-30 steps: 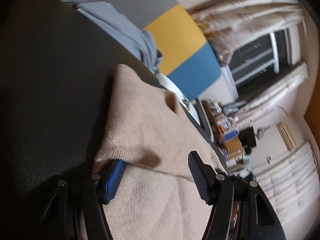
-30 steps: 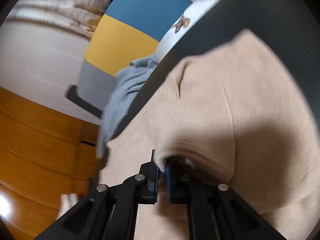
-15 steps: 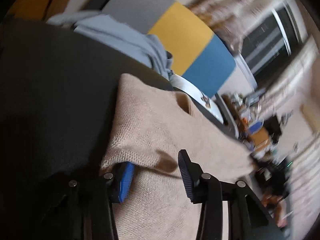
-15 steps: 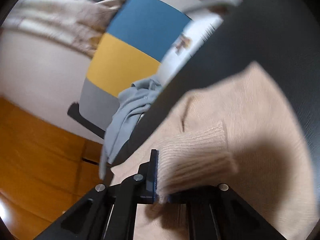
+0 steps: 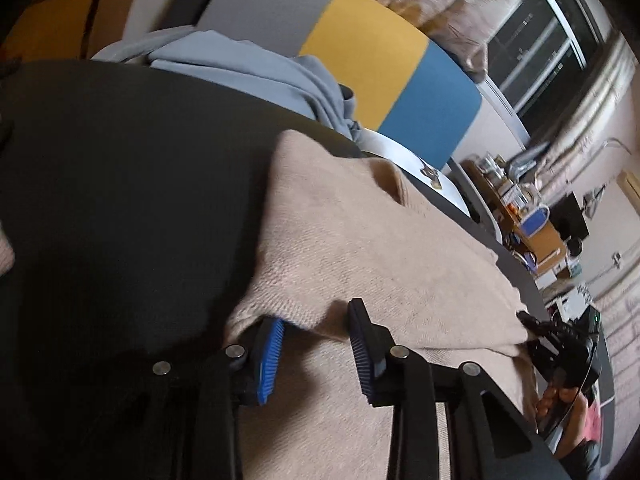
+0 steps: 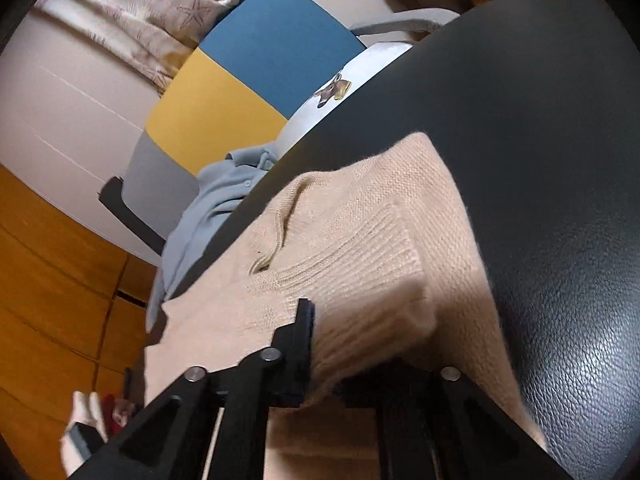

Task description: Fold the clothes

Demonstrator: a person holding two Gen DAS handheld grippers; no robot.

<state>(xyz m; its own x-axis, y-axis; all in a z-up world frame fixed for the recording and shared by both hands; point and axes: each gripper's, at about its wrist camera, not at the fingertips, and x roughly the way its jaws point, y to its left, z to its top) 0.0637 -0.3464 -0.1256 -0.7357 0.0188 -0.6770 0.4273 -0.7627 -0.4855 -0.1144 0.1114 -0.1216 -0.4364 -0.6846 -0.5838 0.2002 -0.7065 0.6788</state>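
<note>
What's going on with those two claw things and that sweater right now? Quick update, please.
Left gripper open, straddling folded edge of beige sweater. Right gripper: ribbed cuff draped over it, grip unclear. Nothing blocking.

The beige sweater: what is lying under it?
Under the beige sweater lies the black table; its dark surface shows around the knit on both sides. One folded layer rests on another sweater layer. Whatever sits directly beneath the middle is covered.

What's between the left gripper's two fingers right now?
In the left wrist view, the left gripper stands open; the folded edge of the beige knit sweater lies between its fingers.
</note>
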